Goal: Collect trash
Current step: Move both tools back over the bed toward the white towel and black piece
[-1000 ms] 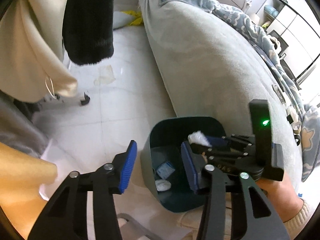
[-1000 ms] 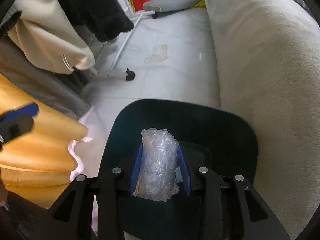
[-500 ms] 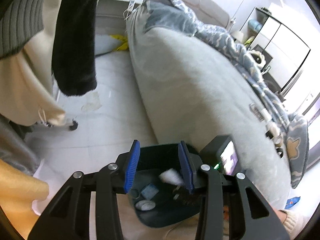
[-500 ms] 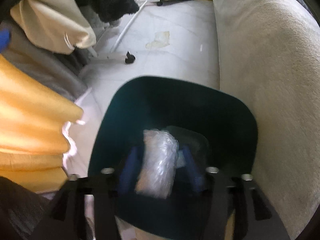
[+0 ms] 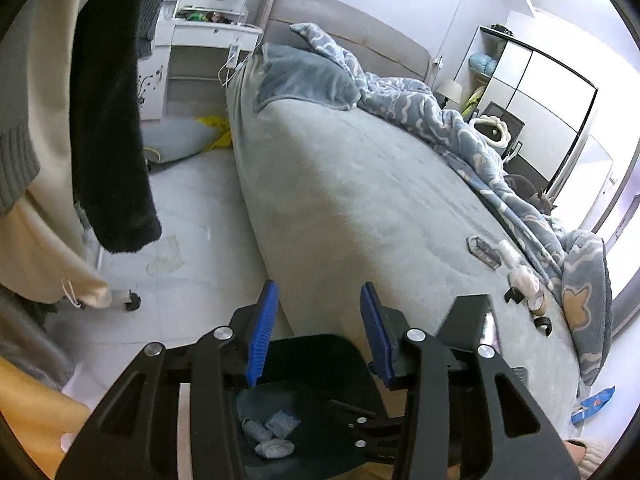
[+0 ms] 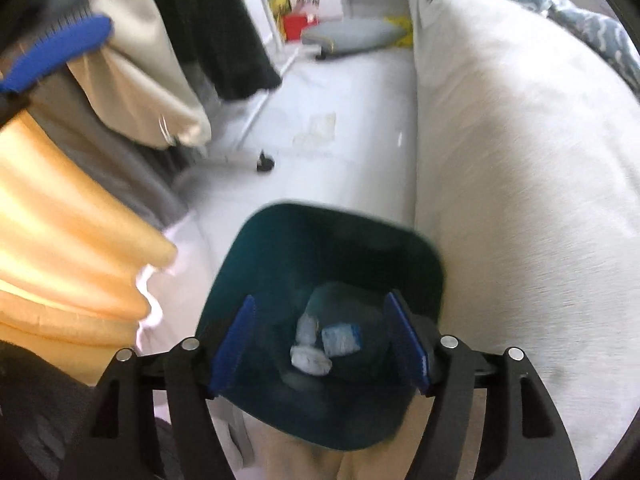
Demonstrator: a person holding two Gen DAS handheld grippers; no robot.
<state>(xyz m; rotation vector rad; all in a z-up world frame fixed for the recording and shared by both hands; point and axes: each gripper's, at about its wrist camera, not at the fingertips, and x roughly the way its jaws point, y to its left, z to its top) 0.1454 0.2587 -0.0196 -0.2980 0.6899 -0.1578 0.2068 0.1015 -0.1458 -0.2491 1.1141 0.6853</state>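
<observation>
Teal plastic bin (image 6: 280, 264) on floor at bed's (image 6: 520, 160) 9 o'clock, crumpled white wrappers (image 6: 310, 358) inside: light, soft, pinch anywhere. Right gripper (image 6: 320, 344) jaws just been opening, nothing between. Left gripper (image 5: 316, 320) half-wide, empty.

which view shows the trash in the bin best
The right wrist view: it looks almost straight down into the bin, so the trash lies unobstructed between the open right gripper jaws, though blurred. The left wrist view is sharper but shows the pieces only low in the frame, partly behind the left gripper.
</observation>
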